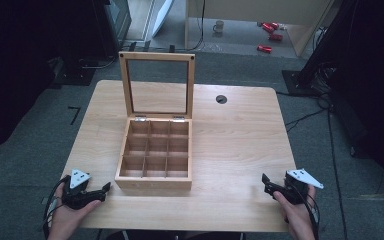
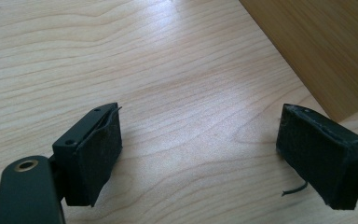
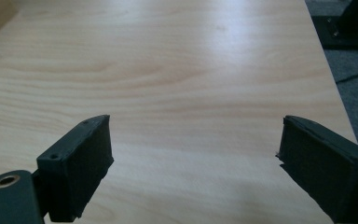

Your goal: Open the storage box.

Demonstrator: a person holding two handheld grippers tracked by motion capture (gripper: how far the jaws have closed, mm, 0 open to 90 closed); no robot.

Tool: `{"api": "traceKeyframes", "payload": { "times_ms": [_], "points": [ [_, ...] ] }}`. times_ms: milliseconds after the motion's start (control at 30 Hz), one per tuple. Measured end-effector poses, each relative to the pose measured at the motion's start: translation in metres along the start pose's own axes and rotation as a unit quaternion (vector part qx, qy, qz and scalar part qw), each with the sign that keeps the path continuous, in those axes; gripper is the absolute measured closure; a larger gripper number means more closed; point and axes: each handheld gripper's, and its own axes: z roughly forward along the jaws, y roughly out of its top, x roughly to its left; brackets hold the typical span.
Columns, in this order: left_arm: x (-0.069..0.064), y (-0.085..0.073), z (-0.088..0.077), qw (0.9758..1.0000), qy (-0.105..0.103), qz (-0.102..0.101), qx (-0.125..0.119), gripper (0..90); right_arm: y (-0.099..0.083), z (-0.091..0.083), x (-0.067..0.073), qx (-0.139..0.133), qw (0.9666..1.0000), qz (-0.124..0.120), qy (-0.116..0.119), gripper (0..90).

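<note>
The left gripper has its jaws wide apart and holds nothing. It sits low over the table, near the front left corner of the wooden box. In the left gripper view, a side of the box shows just past the jaws.

The right gripper is wide open too, with nothing in it and bare table between the jaws. It is well apart from the box, near the table's front right edge.

The box stands in the middle of the table. Its lid is up, and its little squares look empty, though the view is dim. A mug and red things lie far off on the floor.
</note>
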Motion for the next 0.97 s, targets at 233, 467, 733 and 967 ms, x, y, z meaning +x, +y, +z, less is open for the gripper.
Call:
{"api": "traceKeyframes", "payload": {
  "times_ms": [233, 467, 733, 967],
  "points": [
    [0.000, 0.000, 0.000, 1.0000, 0.000, 0.000, 0.000, 14.3, -0.020, -0.005, -0.011, 0.038, 0.9990, -0.001, -0.025, 9.3],
    [0.000, 0.000, 0.000, 1.0000, 0.000, 0.000, 0.000, 14.3, -0.034, -0.006, -0.009, 0.053, 0.9974, -0.031, -0.036, 7.4],
    [0.000, 0.000, 0.000, 1.0000, 0.000, 0.000, 0.000, 14.3, -0.036, -0.005, -0.008, 0.053, 0.9976, -0.035, -0.027, 3.0],
    [0.000, 0.000, 0.000, 1.0000, 0.000, 0.000, 0.000, 14.3, -0.036, -0.004, -0.008, 0.054, 0.9976, -0.037, -0.026, 2.4]
  ]
}}
